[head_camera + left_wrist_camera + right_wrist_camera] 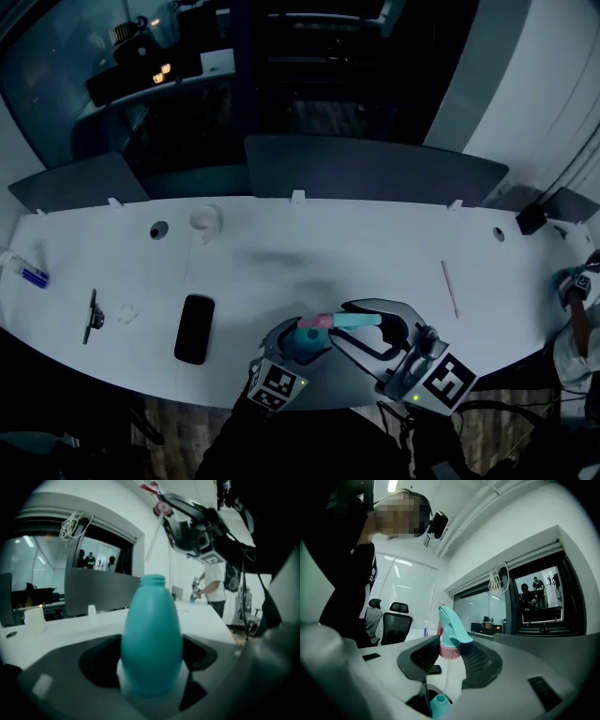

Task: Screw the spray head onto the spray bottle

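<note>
The left gripper (298,339) holds the teal spray bottle (152,639) at the near edge of the white table (375,253). Its two fingers press against the bottle's sides, and the bottle stands upright between them with its open threaded neck at 12 o'clock.

The right gripper (451,648) hangs higher. Its ribbed pads pinch the pink collar of the spray head (451,624), and the teal nozzle rises above the jaws.

In the left gripper view the spray head shows at 1 o'clock of the bottle's neck, apart from it. The thin white dip tube (153,538) slants down from the collar towards the neck. In the right gripper view the bottle's neck sits at 6 o'clock of the spray head, well below the collar, so the head is not yet seated on the threads.

In the head view a black phone (194,328) lies flat at 9 o'clock of the bottle. A pale cup (205,220) stands at 11 o'clock, far across the table, and a slim pink stick (450,287) lies at 2 o'clock
</note>
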Motion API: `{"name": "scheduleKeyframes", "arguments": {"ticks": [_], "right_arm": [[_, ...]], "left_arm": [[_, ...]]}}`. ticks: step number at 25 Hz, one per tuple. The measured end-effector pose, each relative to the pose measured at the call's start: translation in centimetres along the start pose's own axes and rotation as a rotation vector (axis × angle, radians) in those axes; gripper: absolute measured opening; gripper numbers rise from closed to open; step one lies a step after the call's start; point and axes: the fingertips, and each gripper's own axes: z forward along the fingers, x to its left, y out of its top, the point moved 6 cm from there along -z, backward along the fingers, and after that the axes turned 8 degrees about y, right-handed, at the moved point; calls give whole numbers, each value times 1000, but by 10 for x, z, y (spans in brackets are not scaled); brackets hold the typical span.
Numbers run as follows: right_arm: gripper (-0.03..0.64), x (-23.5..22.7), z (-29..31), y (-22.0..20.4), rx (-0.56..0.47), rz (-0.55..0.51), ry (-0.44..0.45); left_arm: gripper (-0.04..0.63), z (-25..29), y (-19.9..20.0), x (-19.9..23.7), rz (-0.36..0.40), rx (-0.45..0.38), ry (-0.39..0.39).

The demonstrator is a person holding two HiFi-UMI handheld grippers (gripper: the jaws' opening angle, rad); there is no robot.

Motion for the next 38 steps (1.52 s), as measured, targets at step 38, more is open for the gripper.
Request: {"name": "scheduleKeyframes", "arguments": {"ticks": [38], "right_arm": [[144, 16, 40, -140, 166, 84, -34]], "left_arm": [[399, -8, 0, 6, -1, -21, -25]]}}
